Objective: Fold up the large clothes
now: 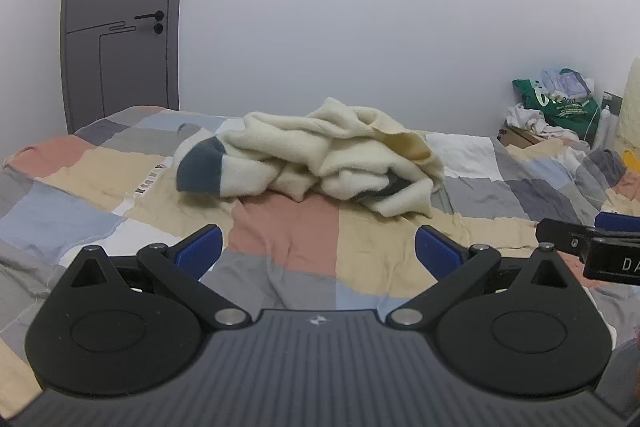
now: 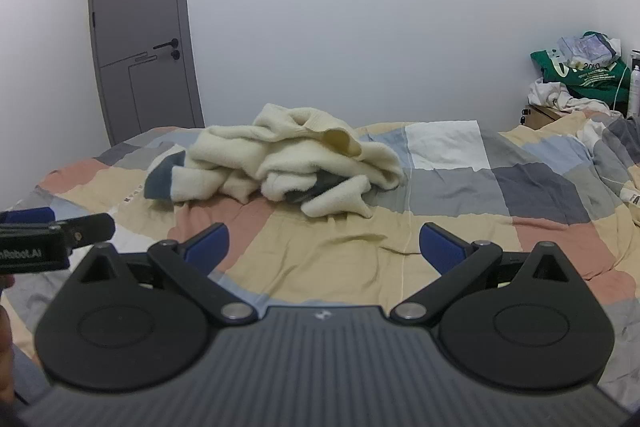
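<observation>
A cream fleece garment (image 1: 320,155) with dark blue-grey patches lies crumpled in a heap on the patchwork bed cover (image 1: 288,239). It also shows in the right wrist view (image 2: 288,163). My left gripper (image 1: 318,247) is open and empty, hovering above the cover a short way in front of the heap. My right gripper (image 2: 324,247) is open and empty, also short of the heap. Each gripper shows at the edge of the other's view: the right one (image 1: 592,247) at the right edge, the left one (image 2: 48,239) at the left edge.
A grey door (image 1: 120,19) stands at the far left behind the bed. A white wall runs behind the bed. A pile of bags and clothes (image 2: 576,83) sits at the far right corner. Rumpled bedding (image 2: 608,147) lies at the right.
</observation>
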A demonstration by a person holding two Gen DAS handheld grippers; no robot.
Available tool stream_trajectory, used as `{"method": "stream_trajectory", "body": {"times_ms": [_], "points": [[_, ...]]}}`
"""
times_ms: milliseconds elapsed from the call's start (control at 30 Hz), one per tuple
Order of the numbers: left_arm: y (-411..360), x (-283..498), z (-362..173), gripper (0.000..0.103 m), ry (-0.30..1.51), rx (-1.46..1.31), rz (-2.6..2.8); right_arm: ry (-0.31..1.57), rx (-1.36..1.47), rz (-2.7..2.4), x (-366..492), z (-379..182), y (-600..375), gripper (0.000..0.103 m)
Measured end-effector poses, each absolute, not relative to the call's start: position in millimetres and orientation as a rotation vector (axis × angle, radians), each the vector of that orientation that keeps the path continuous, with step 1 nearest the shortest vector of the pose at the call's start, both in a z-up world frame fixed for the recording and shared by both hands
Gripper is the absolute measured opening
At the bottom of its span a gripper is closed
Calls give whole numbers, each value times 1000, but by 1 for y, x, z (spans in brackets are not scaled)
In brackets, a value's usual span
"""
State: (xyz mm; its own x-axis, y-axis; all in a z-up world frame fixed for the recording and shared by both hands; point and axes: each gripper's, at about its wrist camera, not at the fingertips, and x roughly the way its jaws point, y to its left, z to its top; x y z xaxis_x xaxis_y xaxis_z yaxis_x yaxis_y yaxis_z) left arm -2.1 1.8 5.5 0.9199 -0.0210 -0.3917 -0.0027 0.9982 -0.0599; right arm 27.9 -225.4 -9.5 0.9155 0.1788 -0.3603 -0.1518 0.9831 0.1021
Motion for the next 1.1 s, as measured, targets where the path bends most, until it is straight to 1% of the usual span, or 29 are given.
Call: {"method": "stream_trajectory", "body": {"times_ms": [1100], "points": [[3, 1, 0, 103, 408, -62, 2, 383, 74, 151, 28, -10, -227, 103]]}}
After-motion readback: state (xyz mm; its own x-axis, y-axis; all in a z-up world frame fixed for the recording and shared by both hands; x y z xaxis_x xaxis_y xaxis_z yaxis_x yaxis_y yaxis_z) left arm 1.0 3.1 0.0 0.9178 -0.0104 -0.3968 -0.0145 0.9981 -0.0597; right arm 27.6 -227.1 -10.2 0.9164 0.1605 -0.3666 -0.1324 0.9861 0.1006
